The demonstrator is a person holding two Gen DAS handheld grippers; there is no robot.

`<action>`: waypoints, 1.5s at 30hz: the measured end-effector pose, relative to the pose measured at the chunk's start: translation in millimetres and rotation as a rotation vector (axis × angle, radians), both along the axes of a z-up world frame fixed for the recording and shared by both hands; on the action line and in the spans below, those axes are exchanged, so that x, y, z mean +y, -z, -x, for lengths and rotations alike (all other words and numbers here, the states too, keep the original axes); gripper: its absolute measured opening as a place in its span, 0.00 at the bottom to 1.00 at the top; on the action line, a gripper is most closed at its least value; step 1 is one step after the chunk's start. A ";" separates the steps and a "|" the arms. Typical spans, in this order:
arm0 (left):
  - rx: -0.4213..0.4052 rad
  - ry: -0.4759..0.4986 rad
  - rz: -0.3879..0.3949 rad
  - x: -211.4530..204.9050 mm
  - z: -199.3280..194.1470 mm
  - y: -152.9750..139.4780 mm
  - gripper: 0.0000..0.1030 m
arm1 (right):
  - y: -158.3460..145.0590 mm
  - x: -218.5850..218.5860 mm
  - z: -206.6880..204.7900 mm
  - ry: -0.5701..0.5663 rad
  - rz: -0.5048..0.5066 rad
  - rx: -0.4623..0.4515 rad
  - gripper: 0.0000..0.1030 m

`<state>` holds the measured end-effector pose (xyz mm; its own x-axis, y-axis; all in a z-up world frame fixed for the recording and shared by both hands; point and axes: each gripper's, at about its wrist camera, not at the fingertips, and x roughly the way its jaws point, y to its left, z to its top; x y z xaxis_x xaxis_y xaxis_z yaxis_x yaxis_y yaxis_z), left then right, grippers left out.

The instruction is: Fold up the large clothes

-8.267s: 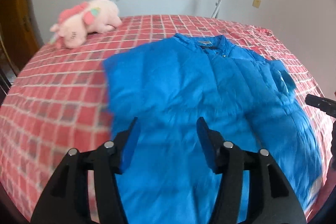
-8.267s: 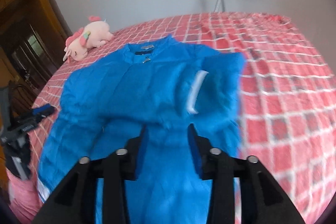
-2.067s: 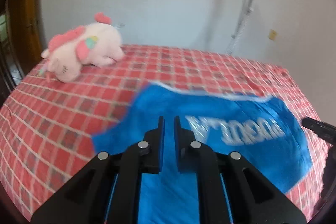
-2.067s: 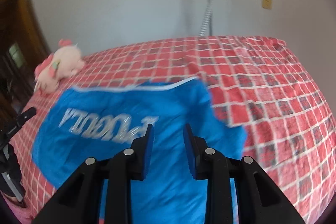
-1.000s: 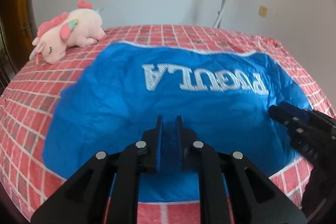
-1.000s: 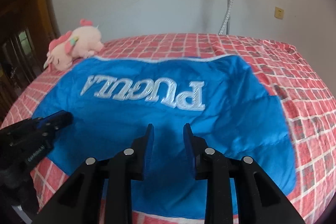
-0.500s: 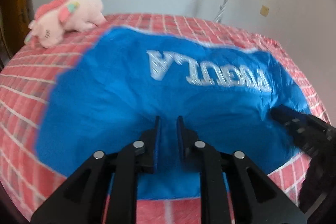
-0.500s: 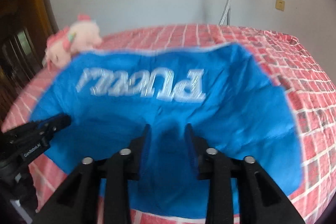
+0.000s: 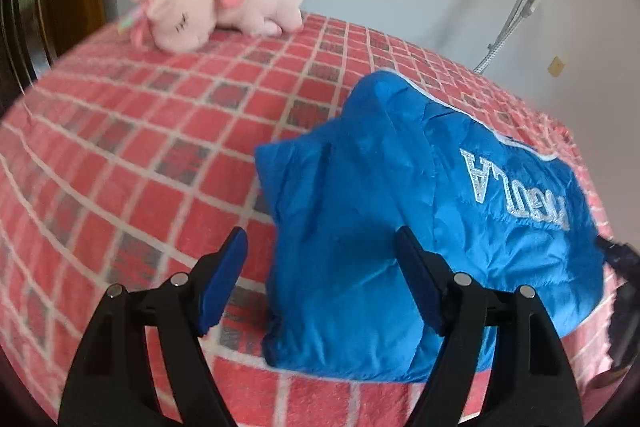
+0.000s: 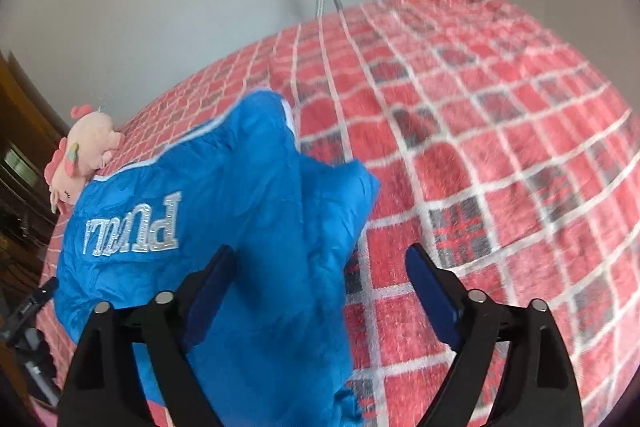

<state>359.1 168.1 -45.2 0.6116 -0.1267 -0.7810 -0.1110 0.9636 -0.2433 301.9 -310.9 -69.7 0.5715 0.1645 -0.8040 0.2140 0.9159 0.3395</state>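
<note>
The blue jacket (image 9: 420, 227) lies folded on the red checked bedspread (image 9: 140, 155), its back up, so the silver lettering (image 9: 516, 195) reads upside down from here. The left gripper (image 9: 320, 267) hangs over the jacket's left end with its jaws wide apart; they have just been opening, and nothing is pinched between them. Its right finger sits over the blue cloth, its left finger over bare bedspread, and the jacket's puffy edge runs through the gap below them. The right gripper (image 10: 320, 275) mirrors this at the other end of the jacket (image 10: 224, 227): jaws spread wide, just opened, gripping nothing, with its left finger above the fabric and its right finger above the checks (image 10: 500, 167). The lettering (image 10: 136, 227) lies ahead and to the left of that gripper. A pink plush toy (image 9: 216, 7) rests on the bedspread far ahead and left of the left gripper, well apart from the jacket. Beyond the bed a metal stand (image 9: 516, 7) leans against the white wall
</note>
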 end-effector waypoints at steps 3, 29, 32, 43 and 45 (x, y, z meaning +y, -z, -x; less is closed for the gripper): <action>0.011 0.037 0.056 -4.6 -9.5 10.5 0.77 | 11.4 -0.3 -8.4 -0.038 -0.056 0.018 0.91; -0.156 0.066 0.175 -22.6 1.0 -17.1 0.13 | -18.0 20.4 1.3 -0.149 -0.260 -0.123 0.21; -0.227 0.091 0.139 -32.8 23.0 -45.5 0.13 | -44.0 31.5 17.7 -0.155 -0.235 -0.153 0.21; -0.318 0.188 0.141 -34.0 132.8 -103.1 0.12 | -110.5 54.8 133.5 -0.234 -0.191 -0.248 0.20; -0.306 0.201 0.146 -31.0 153.3 -102.4 0.12 | -110.8 57.3 150.8 -0.245 -0.198 -0.247 0.20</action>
<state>205.8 137.1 57.2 0.7649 -0.3639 -0.5315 0.1748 0.9114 -0.3725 151.1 -253.6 41.1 0.6681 0.4578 -0.5866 -0.1125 0.8414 0.5286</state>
